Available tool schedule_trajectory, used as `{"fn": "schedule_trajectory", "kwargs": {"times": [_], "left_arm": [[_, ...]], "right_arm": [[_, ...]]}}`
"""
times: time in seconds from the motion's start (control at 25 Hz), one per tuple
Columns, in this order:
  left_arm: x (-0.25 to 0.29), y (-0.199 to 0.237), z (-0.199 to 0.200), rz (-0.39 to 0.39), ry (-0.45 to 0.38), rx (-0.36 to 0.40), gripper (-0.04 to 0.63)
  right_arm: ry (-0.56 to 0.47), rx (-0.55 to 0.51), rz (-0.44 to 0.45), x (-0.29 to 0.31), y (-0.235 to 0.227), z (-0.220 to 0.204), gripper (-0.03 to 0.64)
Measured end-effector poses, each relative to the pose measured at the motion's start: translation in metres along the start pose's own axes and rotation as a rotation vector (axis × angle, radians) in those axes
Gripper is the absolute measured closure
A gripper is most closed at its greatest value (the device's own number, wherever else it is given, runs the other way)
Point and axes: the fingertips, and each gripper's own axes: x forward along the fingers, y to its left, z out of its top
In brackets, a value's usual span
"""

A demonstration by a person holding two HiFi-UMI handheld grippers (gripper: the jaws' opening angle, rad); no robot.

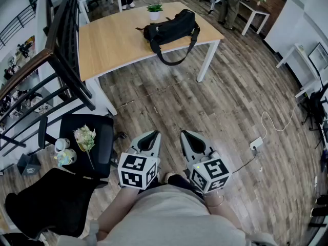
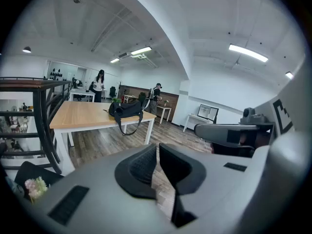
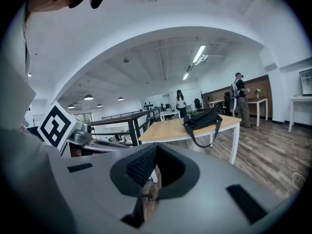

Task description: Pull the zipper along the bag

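Because the bag (image 1: 171, 27) lies loose on the table (image 1: 113, 45), strap (image 1: 173, 59) drooping over the near edge, entry one is risk: pull without bracing and the whole bag likely slides; catch the strap and you may drag it off. Zipper: too small to make out. Entry two, position: bag well apart from your left gripper (image 1: 148, 137) and right gripper (image 1: 188, 136), ahead of both. Jaws: both pairs closed together, nothing between them.
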Motion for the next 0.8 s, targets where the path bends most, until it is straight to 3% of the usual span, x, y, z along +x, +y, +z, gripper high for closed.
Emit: {"fn": "schedule_trajectory", "kwargs": {"times": [0.52, 0.8], "left_arm": [[0.001, 0.003, -0.001, -0.022, 0.008, 0.0, 0.561], [-0.005, 0.01, -0.004, -0.074, -0.004, 0.007, 0.56]], "right_arm": [[-0.016, 0.021, -0.012, 0.001, 0.001, 0.0, 0.614], [-0.039, 0.048, -0.002, 0.008, 0.011, 0.0, 0.611]]}}
